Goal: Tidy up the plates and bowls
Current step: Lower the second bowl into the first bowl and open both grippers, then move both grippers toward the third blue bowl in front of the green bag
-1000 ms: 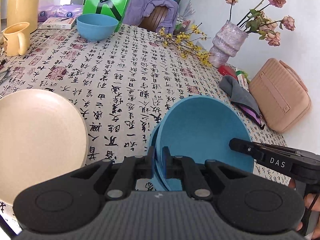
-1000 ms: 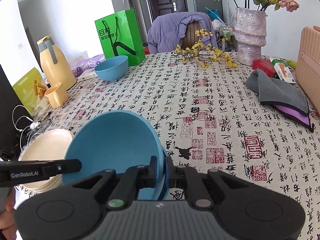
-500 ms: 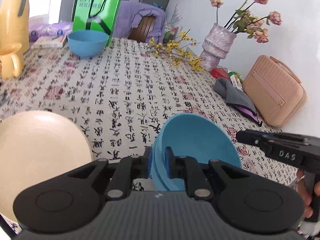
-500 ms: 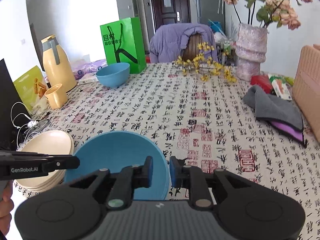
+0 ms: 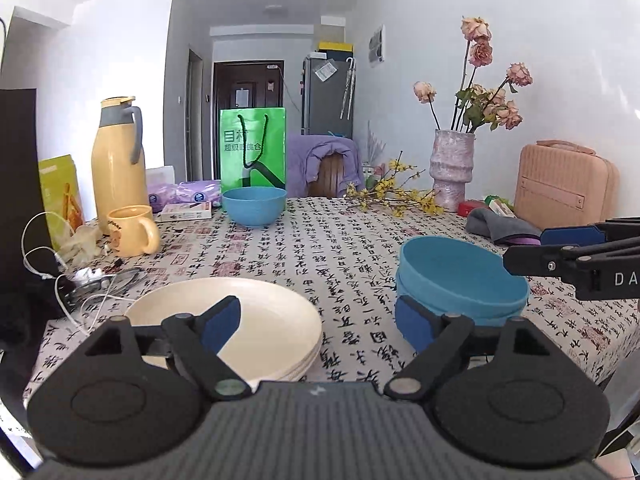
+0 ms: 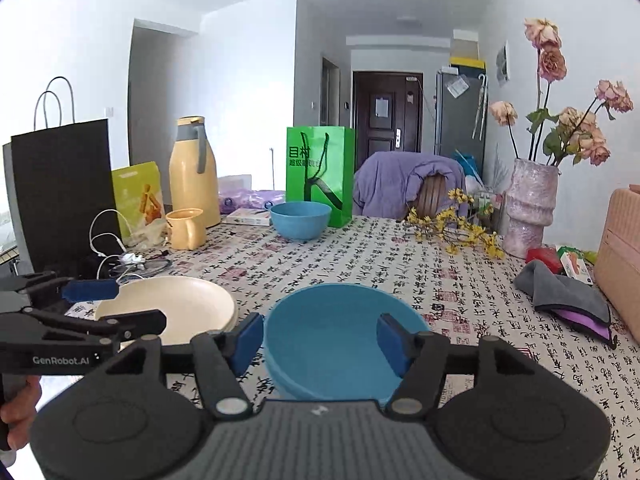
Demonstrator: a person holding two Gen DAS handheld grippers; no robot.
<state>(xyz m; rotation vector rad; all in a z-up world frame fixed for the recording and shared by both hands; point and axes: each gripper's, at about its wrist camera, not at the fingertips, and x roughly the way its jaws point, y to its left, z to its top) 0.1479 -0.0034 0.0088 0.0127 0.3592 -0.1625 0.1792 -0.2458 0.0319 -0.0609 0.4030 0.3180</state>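
Blue stacked bowls [image 6: 332,344] sit free while both grippers' jaws are opening.

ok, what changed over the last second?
Both grippers let go of the blue bowls, now resting level on the table. Left gripper and right gripper are opening and have pulled back. Cream plates and far blue bowl unchanged.
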